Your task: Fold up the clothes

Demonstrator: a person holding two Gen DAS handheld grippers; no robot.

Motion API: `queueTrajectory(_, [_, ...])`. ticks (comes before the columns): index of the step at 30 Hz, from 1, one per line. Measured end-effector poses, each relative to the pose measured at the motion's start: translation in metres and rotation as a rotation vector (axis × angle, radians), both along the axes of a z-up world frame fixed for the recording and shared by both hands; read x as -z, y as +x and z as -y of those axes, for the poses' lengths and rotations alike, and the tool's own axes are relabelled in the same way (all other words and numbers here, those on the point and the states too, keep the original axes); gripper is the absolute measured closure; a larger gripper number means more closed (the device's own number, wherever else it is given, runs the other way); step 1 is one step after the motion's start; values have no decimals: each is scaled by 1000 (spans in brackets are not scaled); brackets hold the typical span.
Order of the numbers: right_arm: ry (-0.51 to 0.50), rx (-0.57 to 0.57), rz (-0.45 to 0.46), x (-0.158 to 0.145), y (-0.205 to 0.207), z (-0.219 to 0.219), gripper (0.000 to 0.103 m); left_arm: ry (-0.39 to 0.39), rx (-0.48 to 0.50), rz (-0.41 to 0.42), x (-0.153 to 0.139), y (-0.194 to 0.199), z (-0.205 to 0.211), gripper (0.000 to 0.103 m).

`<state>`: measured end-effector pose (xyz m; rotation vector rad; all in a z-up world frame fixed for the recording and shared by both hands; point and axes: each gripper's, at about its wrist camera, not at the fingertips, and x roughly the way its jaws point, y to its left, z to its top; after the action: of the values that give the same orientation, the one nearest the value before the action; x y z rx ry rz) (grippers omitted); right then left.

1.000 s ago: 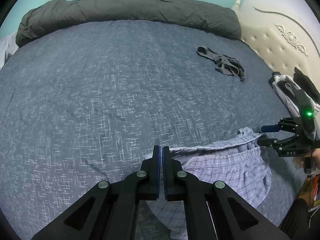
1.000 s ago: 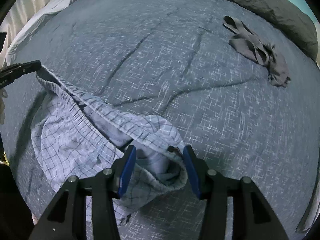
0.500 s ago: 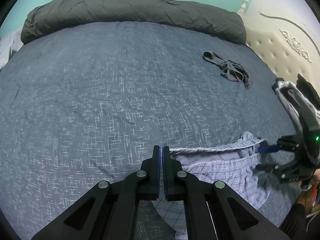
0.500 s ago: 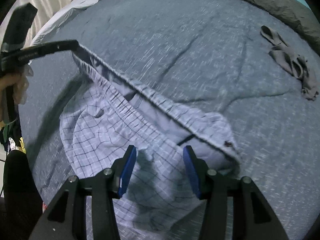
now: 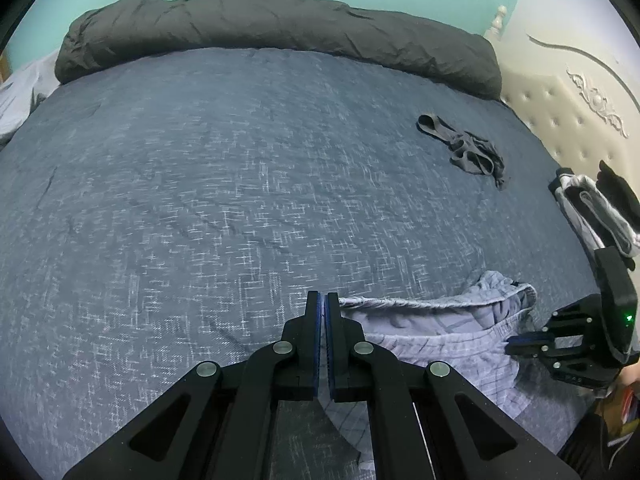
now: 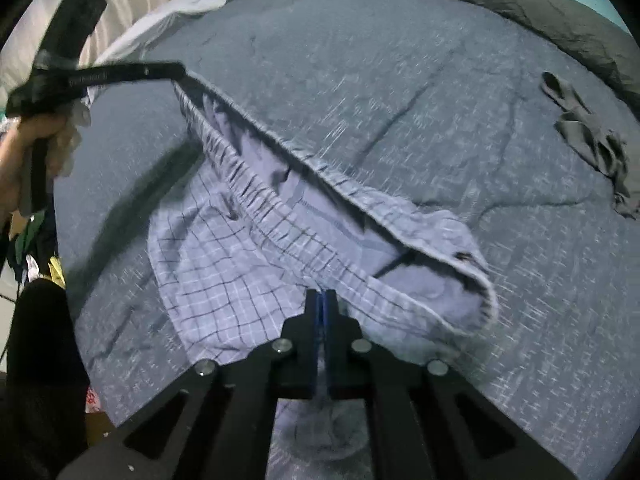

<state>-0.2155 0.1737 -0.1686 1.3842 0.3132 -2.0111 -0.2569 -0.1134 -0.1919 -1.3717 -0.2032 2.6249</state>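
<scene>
Pale blue checked shorts (image 5: pixel 440 332) lie at the near edge of the bed, with the waistband pulled open. My left gripper (image 5: pixel 323 300) is shut on one end of the far waistband, which runs taut from its tips (image 6: pixel 176 70) across the shorts (image 6: pixel 240 248). My right gripper (image 6: pixel 323 296) has its jaws closing tight, and its pads pinch the near elastic waistband. In the left wrist view the right gripper (image 5: pixel 516 346) sits at the shorts' right end.
The blue-grey bedspread (image 5: pixel 200 180) spreads wide beyond the shorts. A crumpled dark grey garment (image 5: pixel 460 148) lies far right. A rolled dark duvet (image 5: pixel 280 28) lines the far edge. Folded clothes (image 5: pixel 592 208) sit by the cream headboard (image 5: pixel 580 92). A hand (image 6: pixel 24 152) holds the left gripper.
My right gripper's jaws went from wide apart to shut on the near waistband. The shorts rose and their waistband stretched out; the left gripper came further into the right wrist view.
</scene>
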Motion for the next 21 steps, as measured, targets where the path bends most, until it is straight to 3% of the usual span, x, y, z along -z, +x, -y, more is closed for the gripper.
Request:
queueTrajectory(7, [-61, -23, -49, -31, 16, -24, 102, 10, -34, -13, -19, 22, 17, 101])
queueTrajectory(10, [-36, -56, -46, -21, 21, -13, 102, 18, -18, -6, -24, 29, 19, 101])
queueTrajectory(16, [-26, -17, -35, -4, 26, -29, 102, -17, 124, 55, -6, 6, -22, 101])
queueTrajectory(21, [-33, 4, -33, -11, 33, -40, 102, -70, 263, 96, 16, -19, -74, 100])
